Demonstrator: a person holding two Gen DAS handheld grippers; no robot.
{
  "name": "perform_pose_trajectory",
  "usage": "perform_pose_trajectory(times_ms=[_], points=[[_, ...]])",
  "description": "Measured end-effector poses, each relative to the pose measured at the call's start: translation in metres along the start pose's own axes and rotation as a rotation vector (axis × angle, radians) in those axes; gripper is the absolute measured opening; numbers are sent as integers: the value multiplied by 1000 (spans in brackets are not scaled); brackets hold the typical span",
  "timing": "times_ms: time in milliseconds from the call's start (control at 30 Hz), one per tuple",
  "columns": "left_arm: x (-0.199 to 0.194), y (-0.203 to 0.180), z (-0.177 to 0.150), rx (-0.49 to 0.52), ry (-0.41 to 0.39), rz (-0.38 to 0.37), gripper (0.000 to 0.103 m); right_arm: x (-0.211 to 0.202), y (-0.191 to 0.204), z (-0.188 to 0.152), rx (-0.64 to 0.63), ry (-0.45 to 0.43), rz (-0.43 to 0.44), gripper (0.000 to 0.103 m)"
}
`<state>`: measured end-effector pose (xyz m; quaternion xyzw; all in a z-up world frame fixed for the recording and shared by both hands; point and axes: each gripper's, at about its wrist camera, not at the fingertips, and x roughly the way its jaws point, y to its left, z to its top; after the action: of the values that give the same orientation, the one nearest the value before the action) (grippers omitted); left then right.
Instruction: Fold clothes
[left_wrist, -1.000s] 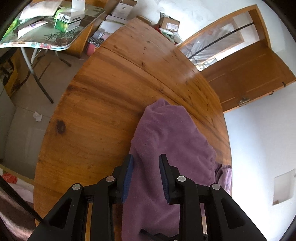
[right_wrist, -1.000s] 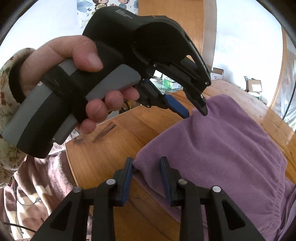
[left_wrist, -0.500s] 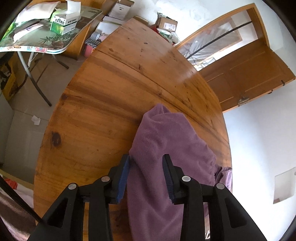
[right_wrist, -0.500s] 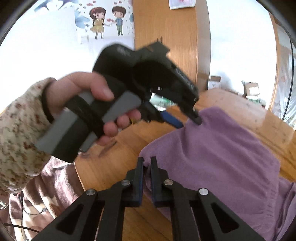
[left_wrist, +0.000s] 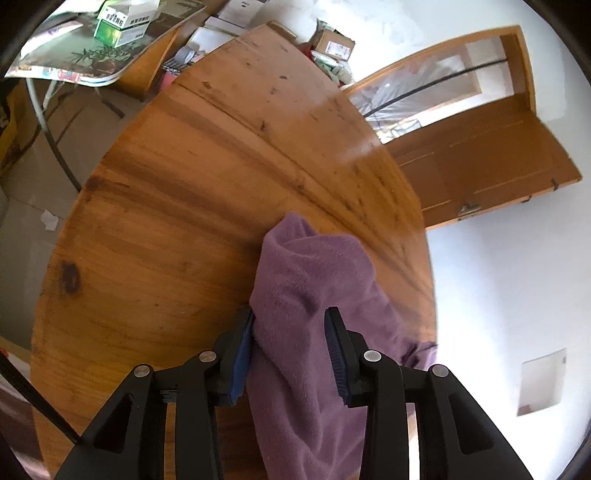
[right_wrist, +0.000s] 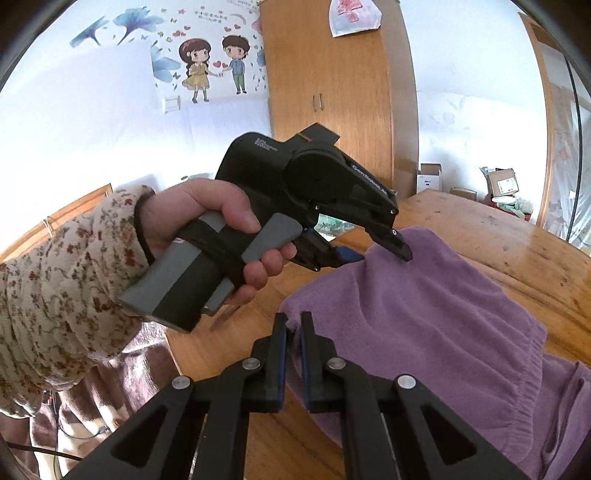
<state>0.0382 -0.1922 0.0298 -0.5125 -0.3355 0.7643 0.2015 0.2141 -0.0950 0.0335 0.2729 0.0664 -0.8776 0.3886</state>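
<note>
Purple fleece garment (right_wrist: 424, 317): soft, folded over, elastic waistband visible. Lies bunched at the wooden table's (left_wrist: 166, 240) near edge, one corner lifted off the wood.

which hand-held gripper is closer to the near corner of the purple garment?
Right. The right hand-held gripper is pinched on that corner of the purple garment. The left hand-held gripper is open, straddling a raised fold further along the edge.

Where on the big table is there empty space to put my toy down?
The wooden table is bare from the purple garment to its left rim, and beyond the garment to the far end. The near right edge is crowded: the garment lies there with the left claw and right claw on it.
</note>
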Motion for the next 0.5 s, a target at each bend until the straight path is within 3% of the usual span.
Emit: perform_pose_trajectory(times_ms=[67, 167, 500], points=[[-2, -9, -1, 11, -16, -12, 38, -9, -2, 4, 8, -16, -1, 7], [-6, -24, -2, 28, -41, -29, 24, -27, -7, 9, 31, -50, -3, 7], [-6, -92, -12, 157, -70, -84, 16, -84, -22, 14, 83, -156, -44, 7]])
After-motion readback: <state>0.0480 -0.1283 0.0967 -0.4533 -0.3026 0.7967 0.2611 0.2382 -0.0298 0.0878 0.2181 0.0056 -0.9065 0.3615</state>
